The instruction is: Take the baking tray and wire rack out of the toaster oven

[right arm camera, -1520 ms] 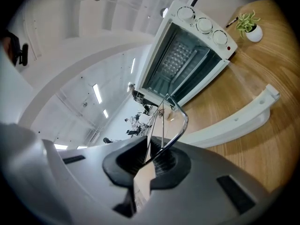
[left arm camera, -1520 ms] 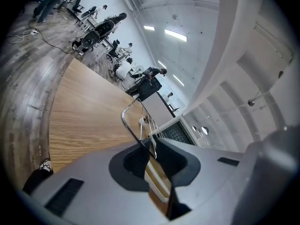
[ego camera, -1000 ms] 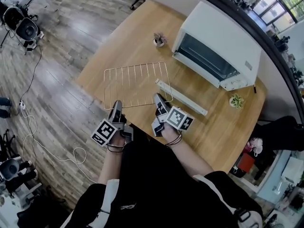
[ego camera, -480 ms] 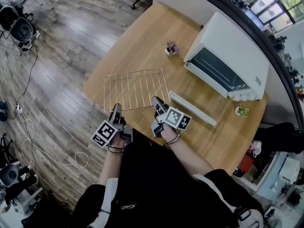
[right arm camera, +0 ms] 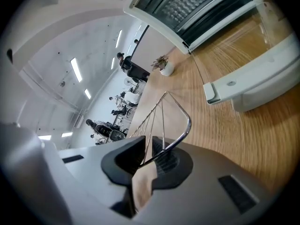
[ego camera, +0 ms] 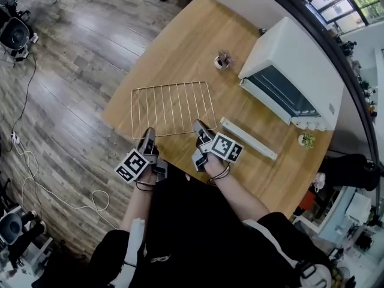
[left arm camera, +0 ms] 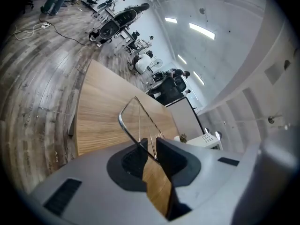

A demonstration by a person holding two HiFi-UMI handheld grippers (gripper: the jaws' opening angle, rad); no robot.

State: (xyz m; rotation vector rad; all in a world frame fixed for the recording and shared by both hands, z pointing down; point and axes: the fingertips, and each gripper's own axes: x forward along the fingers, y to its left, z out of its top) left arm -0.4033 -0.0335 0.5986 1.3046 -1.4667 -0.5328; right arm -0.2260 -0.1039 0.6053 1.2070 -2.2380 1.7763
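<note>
Both tools are on the wire rack (ego camera: 171,107).

Left tool (ego camera: 147,138): from the left gripper view, the left tool (left arm camera: 151,149) has its jaws nearly together, pinched on the rack's near frame wire close to its left corner. The wire rack (left arm camera: 136,121) runs away from the jaws over the wood.

Right tool (ego camera: 200,126): from the right gripper view, the right tool (right arm camera: 149,156) has its jaws drawn in just as narrow, clamped on the same near frame wire by the rack's right corner. The wire rack (right arm camera: 173,116) curves up out of the jaws, its rounded corner showing.

Rack's place: out of the oven, over the tabletop (ego camera: 180,47) by its near-left corner, with the gripped side along the tabletop's near edge. I cannot tell whether it lies flat on the wood or hangs just above it.

Toaster oven (ego camera: 300,59): white, along the far edge toward the far-right corner, well apart from the rack. Its door is dropped open, and the white door handle (ego camera: 249,138) reaches toward the near edge, just beside my right tool. In the right gripper view the toaster oven (right arm camera: 187,3) gapes open above the door handle (right arm camera: 262,78).

A small potted plant (ego camera: 223,59) stands near the far edge, just left of the oven.
</note>
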